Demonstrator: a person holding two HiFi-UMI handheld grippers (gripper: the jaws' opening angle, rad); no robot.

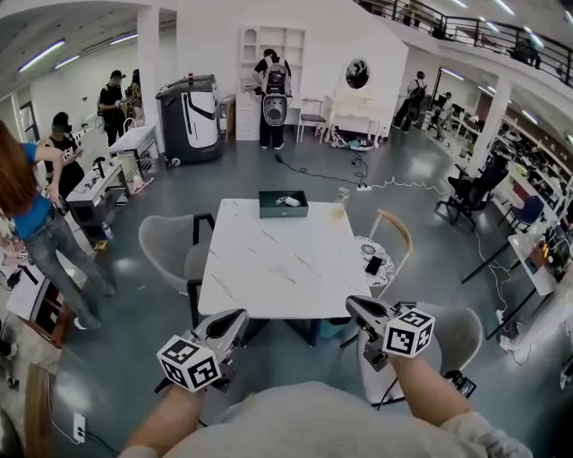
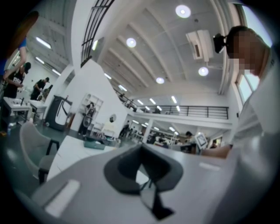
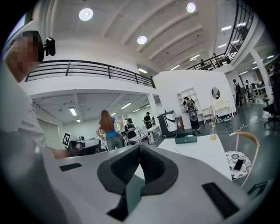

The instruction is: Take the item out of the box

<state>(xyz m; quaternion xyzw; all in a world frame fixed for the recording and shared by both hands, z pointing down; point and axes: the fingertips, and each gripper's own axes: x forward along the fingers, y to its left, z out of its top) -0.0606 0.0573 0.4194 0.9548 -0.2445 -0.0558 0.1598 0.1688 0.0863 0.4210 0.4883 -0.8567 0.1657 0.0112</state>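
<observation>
White item [image 1: 289, 202] lies in the box [image 1: 269, 211], at the far edge of the table [image 1: 269, 268]. Glass [image 1: 341, 208] stands just right of the box. My left gripper [image 1: 238, 317] and right gripper [image 1: 352, 305] hang over the near edge, well apart from the box. Both have jaws pressed together with nothing between. Phone [image 1: 373, 266] lies on the right chair [image 1: 399, 231].

Bright, even ceiling lights [image 2: 183, 11]; fisheye-bent edges, blurred near foreground.
</observation>
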